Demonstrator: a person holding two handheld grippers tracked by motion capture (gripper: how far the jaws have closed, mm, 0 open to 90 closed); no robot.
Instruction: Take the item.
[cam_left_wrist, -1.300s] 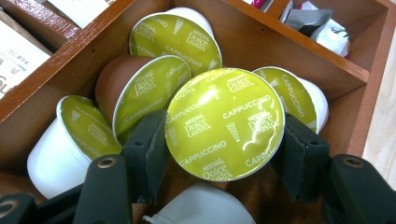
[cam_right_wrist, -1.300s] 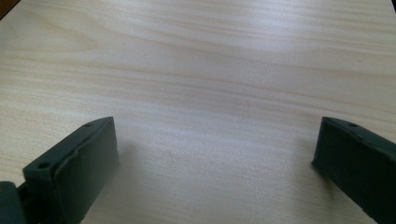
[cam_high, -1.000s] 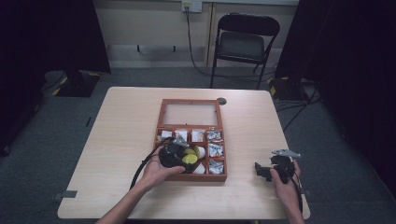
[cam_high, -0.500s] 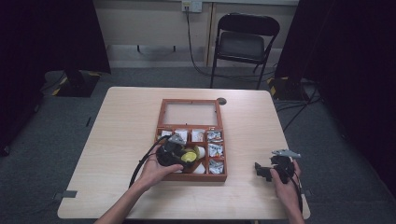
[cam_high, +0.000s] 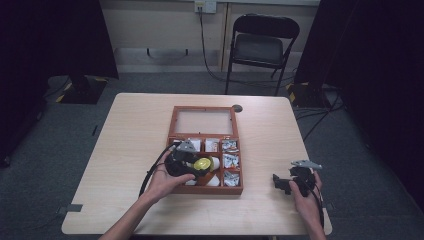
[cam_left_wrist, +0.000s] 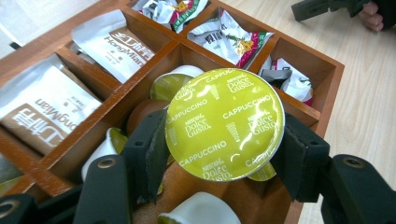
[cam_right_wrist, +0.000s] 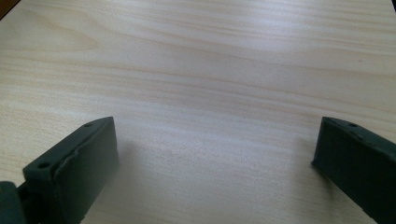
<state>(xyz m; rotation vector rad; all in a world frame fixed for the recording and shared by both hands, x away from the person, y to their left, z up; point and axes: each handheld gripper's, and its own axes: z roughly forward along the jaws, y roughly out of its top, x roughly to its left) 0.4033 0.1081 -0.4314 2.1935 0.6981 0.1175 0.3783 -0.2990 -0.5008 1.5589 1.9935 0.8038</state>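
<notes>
A yellow-green foil-topped coffee capsule (cam_left_wrist: 224, 123) marked Cappuccino sits between the jaws of my left gripper (cam_left_wrist: 224, 158), which is shut on its rim. It hangs just above the near middle compartment of the wooden box (cam_left_wrist: 327, 70), where more capsules (cam_left_wrist: 187, 72) lie. From the high view the left gripper (cam_high: 197, 167) and capsule (cam_high: 202, 163) are over the box's (cam_high: 172, 125) near rows. My right gripper (cam_high: 280, 182) rests at the table's right near corner, jaws open. In the right gripper view it (cam_right_wrist: 215, 158) faces bare wood with nothing between its jaws.
Other compartments hold silver and brown sachets (cam_left_wrist: 42, 107) and crumpled tea packets (cam_left_wrist: 229, 35). The box's glass lid (cam_high: 203, 121) lies open on the far side. A small dark disc (cam_high: 236, 108) sits beyond it. A black folding chair (cam_high: 260, 47) stands behind the table.
The left gripper with the capsule has edged slightly toward the far side of the box. The right gripper has not moved.
</notes>
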